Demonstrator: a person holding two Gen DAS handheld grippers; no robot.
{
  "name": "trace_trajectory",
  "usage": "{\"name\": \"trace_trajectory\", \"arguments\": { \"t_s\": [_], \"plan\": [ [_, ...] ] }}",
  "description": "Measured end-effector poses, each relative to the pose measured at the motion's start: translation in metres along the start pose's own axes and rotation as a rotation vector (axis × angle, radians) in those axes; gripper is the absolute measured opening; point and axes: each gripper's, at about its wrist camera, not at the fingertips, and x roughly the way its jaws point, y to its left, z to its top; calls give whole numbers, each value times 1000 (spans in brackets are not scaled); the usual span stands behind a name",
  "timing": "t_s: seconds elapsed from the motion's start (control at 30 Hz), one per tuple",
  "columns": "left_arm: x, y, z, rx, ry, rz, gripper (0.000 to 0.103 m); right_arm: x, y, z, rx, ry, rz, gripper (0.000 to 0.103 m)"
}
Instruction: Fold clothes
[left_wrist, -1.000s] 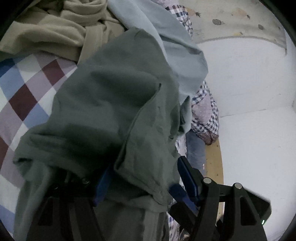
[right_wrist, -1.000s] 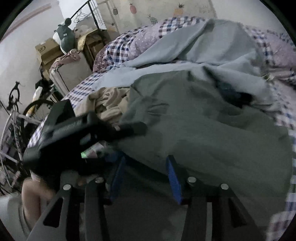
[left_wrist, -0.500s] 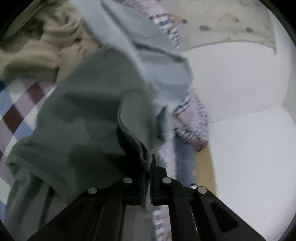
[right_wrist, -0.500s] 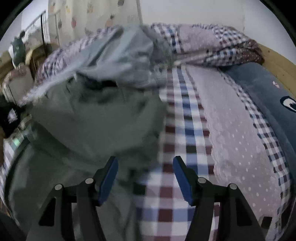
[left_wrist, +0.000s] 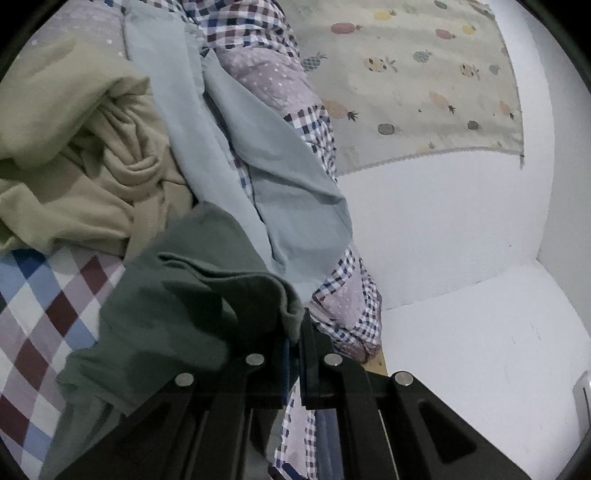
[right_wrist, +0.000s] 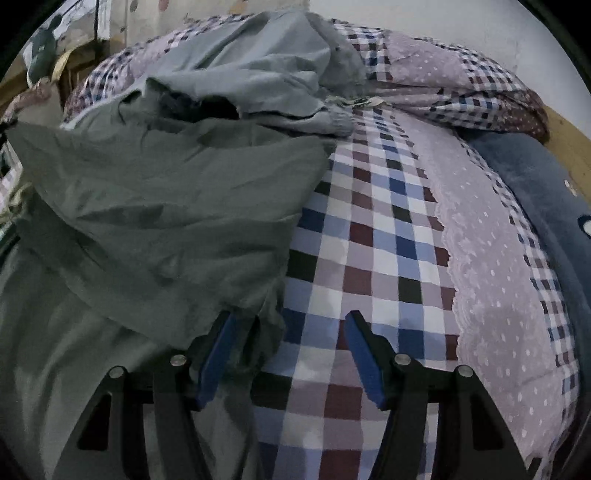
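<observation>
The crumpled cotton garment (left_wrist: 177, 314) is dark grey-green, the bunched knit garment (left_wrist: 85, 173) beige, and the smooth draped cloth (left_wrist: 288, 192) pale blue-grey. The checked bedsheet (right_wrist: 369, 258) mixes white, blue, maroon and lilac squares, bordered by a lilac white-dotted quilt (right_wrist: 498, 258). The hanging curtain (left_wrist: 424, 85) is cream with coloured pineapples.

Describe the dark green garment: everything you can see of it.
The dark green garment is a soft, matte, creased cloth, plain with no print visible. It lies bunched and partly doubled over on the checked bedsheet, its far edge against a light blue-grey cloth and, in the left view, near a beige garment. The left gripper is shut on a folded edge of it. The right gripper is open at its near edge, one finger beside a hanging flap.
</observation>
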Motion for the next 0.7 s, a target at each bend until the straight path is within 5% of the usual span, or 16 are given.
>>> {"name": "trace_trajectory", "arguments": {
  "t_s": [0.1, 0.23, 0.43, 0.6, 0.7],
  "plan": [
    [5, 4, 2, 7, 2, 25, 2, 10, 6, 0, -14, 5, -19, 59],
    [7, 9, 0, 7, 16, 57, 2, 15, 5, 4, -13, 12, -69, 5],
    [7, 17, -5, 51, 62, 154, 2, -10, 4, 10, -104, 19, -130, 4],
    [15, 46, -15, 21, 143, 351, 2, 19, -1, -14, -150, 289, -36, 4],
    [15, 50, -17, 60, 168, 426, 2, 2, -16, -7, -109, 289, 49, 13]
  ]
}}
